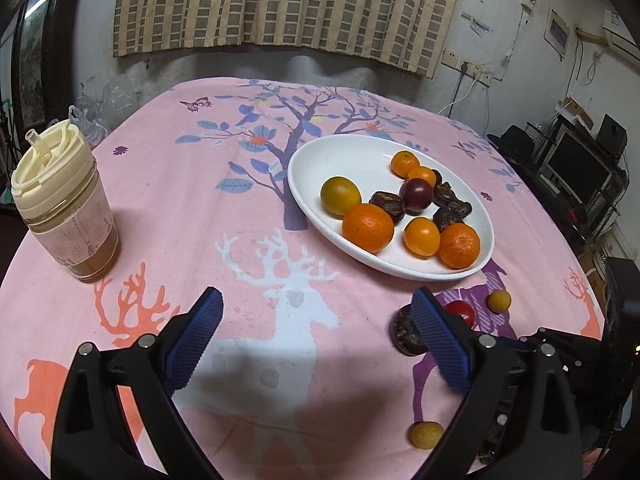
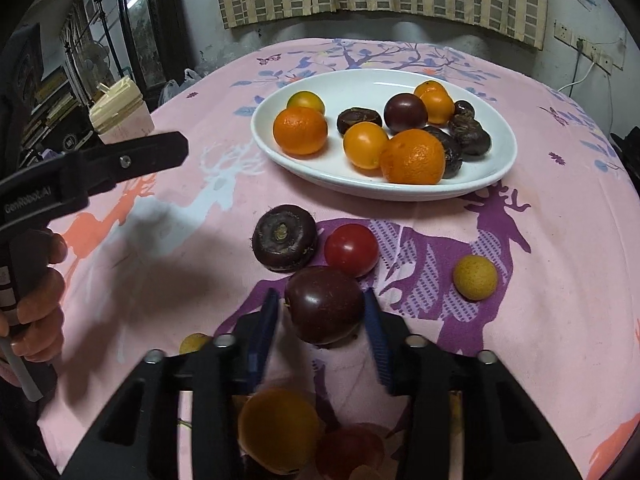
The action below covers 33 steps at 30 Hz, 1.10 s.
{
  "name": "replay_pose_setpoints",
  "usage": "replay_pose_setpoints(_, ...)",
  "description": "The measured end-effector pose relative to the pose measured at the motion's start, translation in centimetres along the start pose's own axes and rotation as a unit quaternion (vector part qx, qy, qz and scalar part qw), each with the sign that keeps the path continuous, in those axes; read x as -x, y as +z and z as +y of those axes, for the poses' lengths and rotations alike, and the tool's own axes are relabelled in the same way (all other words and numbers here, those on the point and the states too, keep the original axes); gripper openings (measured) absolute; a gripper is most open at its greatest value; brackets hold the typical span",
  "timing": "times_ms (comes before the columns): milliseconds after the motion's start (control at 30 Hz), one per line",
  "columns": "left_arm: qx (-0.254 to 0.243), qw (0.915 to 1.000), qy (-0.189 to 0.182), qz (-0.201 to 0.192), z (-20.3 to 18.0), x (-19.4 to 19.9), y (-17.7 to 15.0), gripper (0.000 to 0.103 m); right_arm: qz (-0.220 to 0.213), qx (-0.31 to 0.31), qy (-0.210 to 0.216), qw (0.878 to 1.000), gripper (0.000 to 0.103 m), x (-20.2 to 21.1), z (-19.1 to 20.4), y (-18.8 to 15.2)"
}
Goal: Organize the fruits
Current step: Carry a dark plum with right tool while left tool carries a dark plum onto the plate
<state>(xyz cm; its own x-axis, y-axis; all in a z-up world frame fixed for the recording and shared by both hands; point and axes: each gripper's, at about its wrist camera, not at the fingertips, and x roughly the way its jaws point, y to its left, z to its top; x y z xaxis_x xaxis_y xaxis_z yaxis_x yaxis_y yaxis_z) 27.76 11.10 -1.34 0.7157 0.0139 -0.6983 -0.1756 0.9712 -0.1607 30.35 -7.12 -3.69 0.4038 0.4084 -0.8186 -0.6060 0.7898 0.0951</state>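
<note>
A pink tablecloth (image 1: 168,208) printed with deer and a tree covers the table. On it, toward the far right in the left wrist view, sits a white oval plate (image 2: 360,84), its long axis running left to right across the right wrist view. The plate holds tangerines (image 2: 300,130), smaller orange and yellow-green fruits, a dark purple tomato and several wrinkled brown dates (image 1: 387,204).

Loose fruit lies on the cloth just in front of the plate: a dark flattened water chestnut (image 2: 284,238) with its stem scar facing up, a red cherry tomato (image 2: 351,250) touching it, and a small yellow fruit (image 2: 475,278) apart to the right.

The right gripper (image 2: 324,312) has its blue pads drawn in narrow on either side of a glossy dark purple tomato (image 2: 322,304); whether both pads press it is hard to tell. Blurred orange and red fruit show below its body.

The left gripper (image 1: 316,336) stands wide with nothing between its fingers. A lidded tumbler (image 1: 64,204) stands at the left.
</note>
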Motion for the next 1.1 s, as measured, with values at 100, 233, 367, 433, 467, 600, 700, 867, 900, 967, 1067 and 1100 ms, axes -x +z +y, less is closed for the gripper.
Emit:
replay_pose_setpoints(100,-0.005,1.0000,-0.001,0.005,-0.2,-0.2,0.0,0.093,-0.001,-0.017,0.012,1.000,0.039,0.5,-0.5,0.0)
replay_pose_setpoints(233,-0.043,0.9971,-0.042,0.046,-1.7,-1.4,-0.6,0.093,-0.036,-0.044,0.018,0.998,0.039,2.6,-1.9,0.4)
replay_pose_setpoints(367,-0.120,0.9890,-0.061,0.061,-4.6,-2.3,-2.1,0.075,-0.050,-0.061,0.012,0.997,0.039,3.6,-2.8,0.4)
replay_pose_setpoints(433,-0.144,0.9859,-0.063,0.058,-5.5,-2.5,-2.6,0.070,-0.052,-0.066,0.011,0.996,0.039,3.8,-3.0,0.3)
replay_pose_setpoints(467,-0.150,0.9849,-0.065,0.057,-5.7,-2.7,-2.9,0.069,-0.053,-0.066,0.010,0.996,0.039,4.0,-3.0,0.3)
replay_pose_setpoints(600,-0.168,0.9812,-0.073,0.061,-6.2,-3.5,-3.2,0.064,-0.056,-0.070,0.012,0.996,0.039,4.1,-3.3,0.4)
replay_pose_setpoints(700,-0.176,0.9783,-0.080,0.073,-6.7,-4.4,-3.4,0.054,-0.060,-0.073,0.013,0.995,0.039,4.4,-3.5,0.4)
replay_pose_setpoints(867,-0.169,0.9781,-0.089,0.083,-6.8,-5.6,-3.1,0.051,-0.067,-0.081,0.013,0.994,0.039,4.9,-3.9,0.3)
replay_pose_setpoints(900,-0.170,0.9777,-0.090,0.084,-6.9,-5.8,-3.0,0.051,-0.067,-0.081,0.013,0.994,0.039,4.9,-3.9,0.4)
replay_pose_setpoints(967,-0.174,0.9772,-0.089,0.083,-7.2,-6.0,-3.0,0.051,-0.068,-0.082,0.014,0.994,0.039,5.0,-3.9,0.4)
replay_pose_setpoints(1067,-0.182,0.9768,-0.082,0.079,-7.5,-6.2,-3.1,0.044,-0.066,-0.084,0.014,0.994,0.039,4.9,-3.9,0.3)
replay_pose_setpoints(1100,-0.179,0.9768,-0.086,0.081,-7.4,-6.1,-3.1,0.043,-0.065,-0.085,0.014,0.994,0.039,4.8,-3.9,0.3)
